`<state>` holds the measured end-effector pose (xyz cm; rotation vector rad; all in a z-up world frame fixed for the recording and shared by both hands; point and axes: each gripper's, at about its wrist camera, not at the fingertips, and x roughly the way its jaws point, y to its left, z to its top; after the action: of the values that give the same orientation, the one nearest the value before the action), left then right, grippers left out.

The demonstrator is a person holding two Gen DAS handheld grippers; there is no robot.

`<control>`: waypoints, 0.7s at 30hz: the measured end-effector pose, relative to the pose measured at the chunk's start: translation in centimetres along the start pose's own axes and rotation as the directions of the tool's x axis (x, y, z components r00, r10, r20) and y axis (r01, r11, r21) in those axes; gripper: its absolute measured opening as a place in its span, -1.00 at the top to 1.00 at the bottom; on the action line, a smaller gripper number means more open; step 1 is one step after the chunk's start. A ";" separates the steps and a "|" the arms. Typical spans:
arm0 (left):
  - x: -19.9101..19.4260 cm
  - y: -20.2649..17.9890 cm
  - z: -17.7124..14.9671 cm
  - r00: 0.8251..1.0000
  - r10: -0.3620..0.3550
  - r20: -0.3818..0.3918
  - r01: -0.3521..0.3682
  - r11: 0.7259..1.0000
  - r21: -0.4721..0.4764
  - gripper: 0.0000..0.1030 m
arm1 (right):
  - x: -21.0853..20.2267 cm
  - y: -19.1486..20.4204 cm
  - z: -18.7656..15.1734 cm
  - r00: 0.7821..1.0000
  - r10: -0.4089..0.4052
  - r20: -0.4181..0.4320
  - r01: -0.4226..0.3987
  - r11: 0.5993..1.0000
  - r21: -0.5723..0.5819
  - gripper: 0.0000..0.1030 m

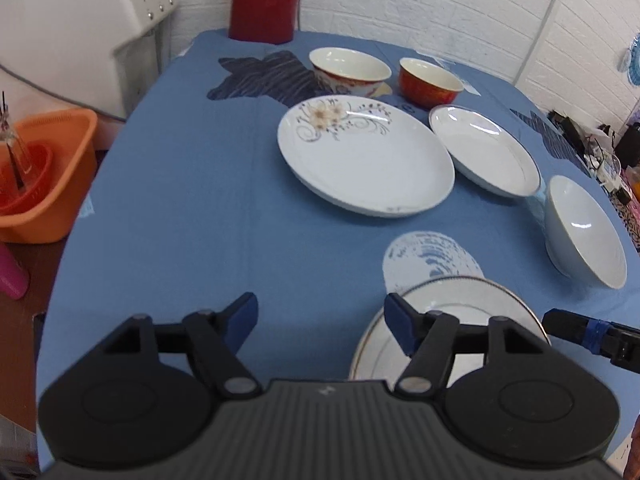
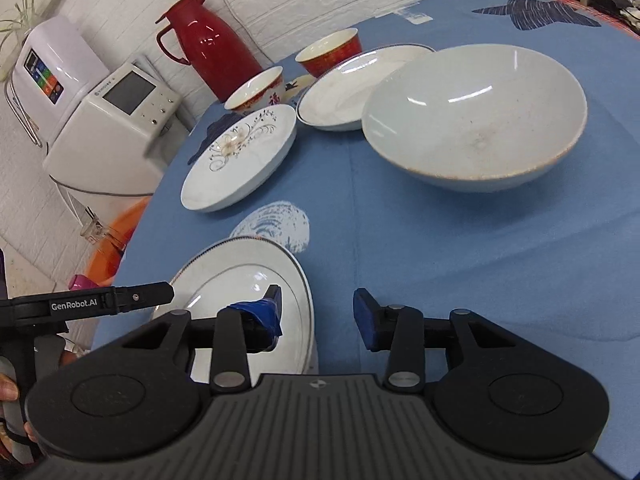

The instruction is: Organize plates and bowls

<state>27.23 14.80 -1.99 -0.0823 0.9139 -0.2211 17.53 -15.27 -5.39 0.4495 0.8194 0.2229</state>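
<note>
A gold-rimmed white plate (image 1: 472,308) (image 2: 236,288) lies at the near edge of the blue tablecloth (image 1: 200,200). My right gripper (image 2: 320,316) is open; its left finger hangs over the plate's inside, its right finger stands off the plate, and the rim runs between them untouched. My left gripper (image 1: 322,320) is open and holds nothing, with its right finger over the plate's left side. Farther back stand a flowered plate (image 1: 366,160) (image 2: 240,156), a grey-rimmed plate (image 1: 484,152) (image 2: 352,88), a large white bowl (image 1: 584,232) (image 2: 476,120), a patterned white bowl (image 1: 350,70) and a red bowl (image 1: 430,82).
A red thermos (image 1: 264,0) stands at the table's far end beside a white appliance (image 1: 80,12). An orange basin (image 1: 44,176) and a pink cup (image 1: 12,276) sit off the left edge. Cables and clutter (image 1: 592,148) lie at the right.
</note>
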 end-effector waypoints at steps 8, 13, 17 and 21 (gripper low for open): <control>5.2 2.1 8.1 0.999 0.006 -0.035 -0.007 0.999 -0.041 -0.37 | 5.7 4.9 7.5 1.000 0.016 -0.001 -0.016 0.998 -0.064 0.49; 9.1 3.4 11.0 0.996 -0.008 -0.093 0.002 0.998 -0.063 -0.37 | 11.6 5.4 11.1 0.990 -0.095 -0.107 0.092 0.995 -0.030 0.45; 10.8 3.6 12.4 0.993 -0.025 -0.113 0.018 0.998 -0.064 -0.37 | 14.3 5.0 12.3 0.979 -0.127 -0.159 0.131 0.991 0.011 0.43; 12.3 3.9 13.2 0.990 -0.020 -0.143 0.009 0.997 -0.077 -0.37 | 16.0 5.4 13.1 0.975 -0.139 -0.172 0.144 0.990 0.014 0.40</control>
<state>45.56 15.55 -4.17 -0.1449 1.0653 -0.2077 37.89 -8.62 -5.49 0.3980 1.0198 0.1196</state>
